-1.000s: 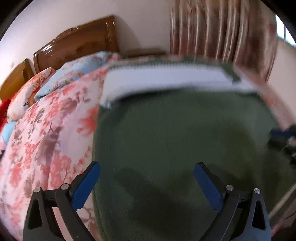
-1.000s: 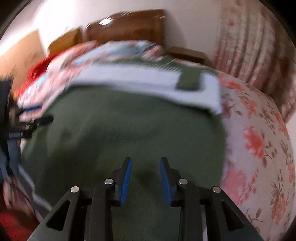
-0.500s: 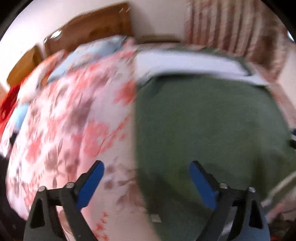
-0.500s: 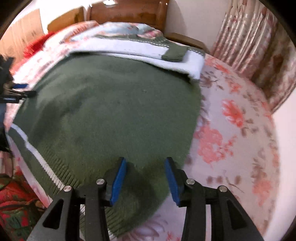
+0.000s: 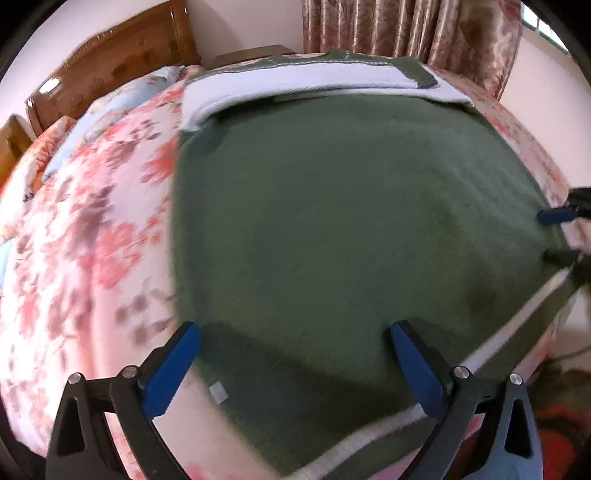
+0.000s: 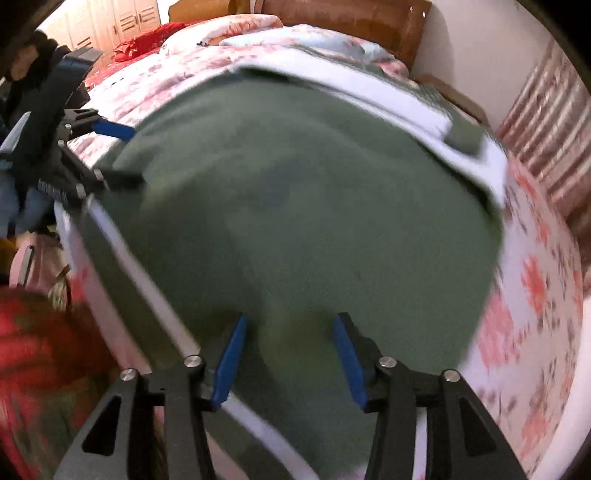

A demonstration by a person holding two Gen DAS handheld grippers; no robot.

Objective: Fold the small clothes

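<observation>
1. My left gripper [image 5: 293,363] has two matte black arms with triangular cut-outs, each tipped with a flat blue pad.
2. Silver round screw heads sit on each arm, two at 7 o'clock and two at 5 o'clock.
3. My right gripper [image 6: 290,354] has the same build: black frame, blue pads, silver screws.

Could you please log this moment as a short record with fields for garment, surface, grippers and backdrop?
garment: green sweater, spread flat, white-striped hem nearest the cameras
folded part: white sleeves laid across the far end
surface: floral bedspread
left gripper: open wide, empty, over the near left corner
right gripper: open, empty, over the hem
backdrop: wooden headboard, patterned curtains
</observation>
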